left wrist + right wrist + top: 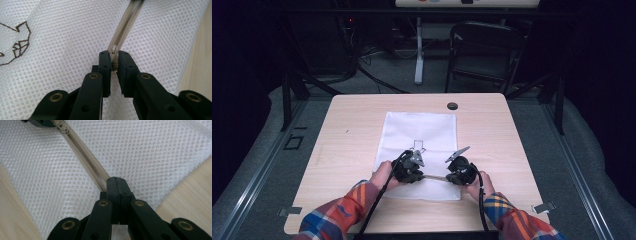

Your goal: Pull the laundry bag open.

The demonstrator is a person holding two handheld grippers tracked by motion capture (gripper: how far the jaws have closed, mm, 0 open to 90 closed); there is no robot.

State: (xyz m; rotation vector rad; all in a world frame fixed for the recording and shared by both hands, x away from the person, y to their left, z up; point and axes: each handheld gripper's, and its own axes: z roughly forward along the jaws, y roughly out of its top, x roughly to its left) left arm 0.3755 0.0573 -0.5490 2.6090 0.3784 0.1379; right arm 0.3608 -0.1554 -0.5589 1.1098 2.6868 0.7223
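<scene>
White mesh bag (155, 152): honeycomb-weave fabric, spread flat, covering most of the frame from upper left to right edge. Beige zipper (86, 162): closed teeth on a tan tape, running diagonally from the upper left of the frame down to the centre. Zipper slider (63, 128): small beige pull at the upper left end of the zipper, just beside a dark gripper part at the top left corner. Right gripper (115, 181): two black jaws rising from the bottom centre, pressed together with no gap, clamped on the lower end of the zipper tape. Table (190, 202): pale wood grain, exposed at lower right and lower left.
</scene>
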